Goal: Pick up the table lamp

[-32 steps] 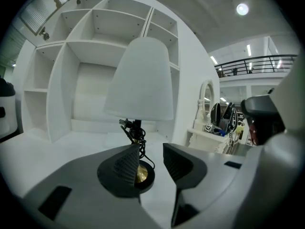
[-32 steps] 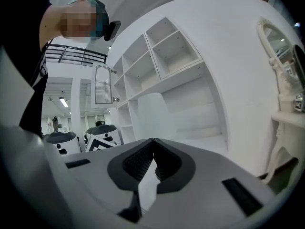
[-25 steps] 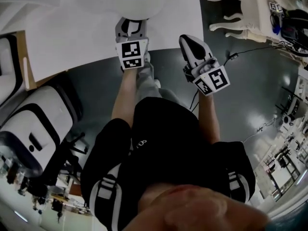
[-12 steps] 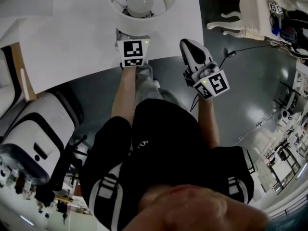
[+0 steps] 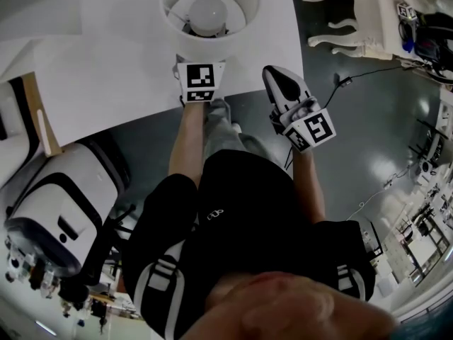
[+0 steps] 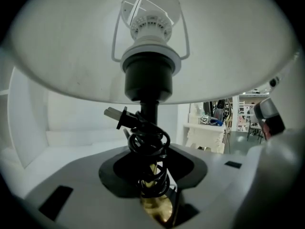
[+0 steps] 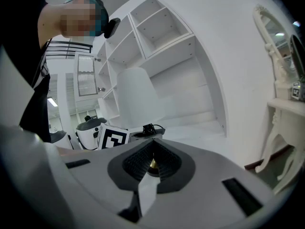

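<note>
Risk sits with the table lamp: its wound cord bulks out the stem, so my left gripper, jaws closing around that bundle but not yet plainly pressing, may bite cord alone and let the top-heavy lamp tip. Lamp stands upright on the white table, stem between those jaws. My right gripper waits aside, jaws together, holding nothing.

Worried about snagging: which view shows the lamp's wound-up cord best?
The left gripper view: the cord coils around the stem, plug sticking out left. The head view hides it under the shade; the right gripper view shows only a tiny dark bit.
</note>
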Motion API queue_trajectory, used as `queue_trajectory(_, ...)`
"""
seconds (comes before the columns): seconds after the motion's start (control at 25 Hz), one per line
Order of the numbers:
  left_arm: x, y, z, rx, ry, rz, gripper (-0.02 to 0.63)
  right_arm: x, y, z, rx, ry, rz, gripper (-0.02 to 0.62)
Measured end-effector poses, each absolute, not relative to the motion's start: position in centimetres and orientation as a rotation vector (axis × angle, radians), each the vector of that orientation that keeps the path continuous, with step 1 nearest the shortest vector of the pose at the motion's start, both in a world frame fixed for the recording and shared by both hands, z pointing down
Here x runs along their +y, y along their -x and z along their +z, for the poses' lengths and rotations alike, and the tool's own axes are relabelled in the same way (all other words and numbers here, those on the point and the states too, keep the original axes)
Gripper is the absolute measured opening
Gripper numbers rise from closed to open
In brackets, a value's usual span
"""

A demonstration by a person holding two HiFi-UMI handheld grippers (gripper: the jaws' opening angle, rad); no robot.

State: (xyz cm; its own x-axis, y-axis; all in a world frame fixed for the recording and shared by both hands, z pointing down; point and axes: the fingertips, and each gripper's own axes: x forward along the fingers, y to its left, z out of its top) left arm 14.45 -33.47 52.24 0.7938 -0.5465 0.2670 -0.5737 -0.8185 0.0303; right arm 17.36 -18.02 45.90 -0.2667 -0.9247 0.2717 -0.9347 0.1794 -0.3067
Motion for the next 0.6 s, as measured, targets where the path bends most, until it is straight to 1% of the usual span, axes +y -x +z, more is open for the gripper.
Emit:
queue_trajectory(0.2, -33.6, -13.4, 49.8, -0.947, -2.870, 0.354, 0.153, -18.1, -16.9, 46.0, -2.400, -1.901, 0.650, 0.017)
queue_trajectory(0.36, -33.5, -13.2, 47.1, -0.936, -2.884, 0.287, 0.153, -18.3, -17.9, 45.7, -2.385, -1.961, 0.624, 0.017)
queue_trajectory(0.6, -33.1, -11.5, 42.4, -1.004, -2.875, 0.173, 0.153, -19.5, -18.9, 43.7, -2.418, -2.006, 0.513, 0.017)
